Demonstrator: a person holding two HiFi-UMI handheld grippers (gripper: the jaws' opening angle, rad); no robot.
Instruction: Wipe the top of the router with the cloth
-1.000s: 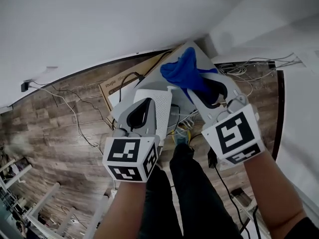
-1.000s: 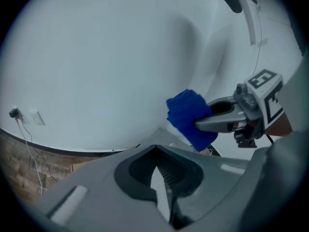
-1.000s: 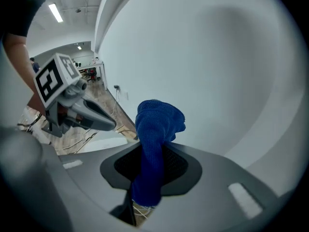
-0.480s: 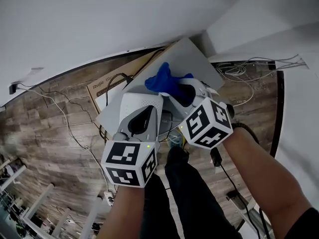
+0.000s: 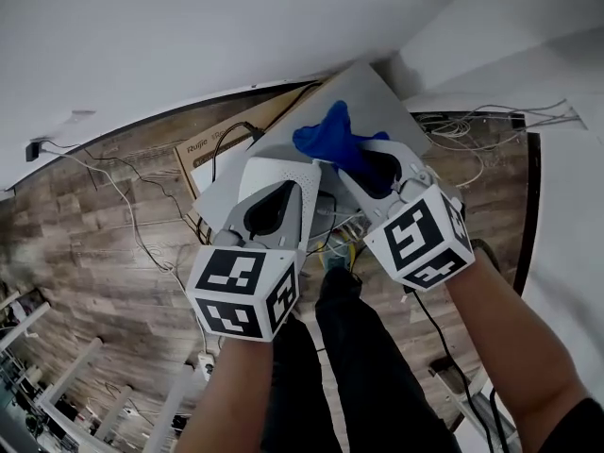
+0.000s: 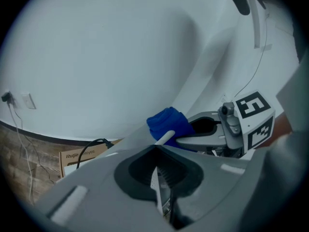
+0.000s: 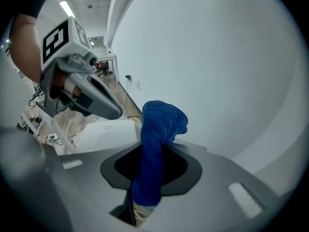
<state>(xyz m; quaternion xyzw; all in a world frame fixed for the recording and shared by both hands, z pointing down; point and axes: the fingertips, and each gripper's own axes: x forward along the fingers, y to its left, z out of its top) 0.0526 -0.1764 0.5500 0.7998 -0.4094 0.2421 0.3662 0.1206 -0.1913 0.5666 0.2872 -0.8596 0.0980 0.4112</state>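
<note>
Underneath, a wood floor (image 5: 90, 272) was strewn with loose cables (image 5: 132, 206), and more cables (image 5: 477, 125) trailed at the right, by the foot of the white wall (image 5: 189, 36). A cardboard box (image 5: 200, 154) lay flat on the floor, partly covered by a tilted grey board (image 5: 373, 97). The person's legs (image 5: 368, 366) stood just below both grippers.

The left gripper (image 5: 276, 196) had its jaws pressed onto a thin white edge of the router (image 5: 288, 173), holding it up over the box and board. The router's perforated top faced the right gripper's camera. The right gripper (image 5: 373, 168) pinched the blue cloth (image 5: 335, 140) between its jaws, with the bunched end poking out past the tips. That end sat just beside the router's far right corner; whether it touched could not be told.

The wall closed in beyond both grippers, while the floor to the left lay open apart from the cables.

The box carried the word "Ruijie" with smaller print beside it, too small to read.
</note>
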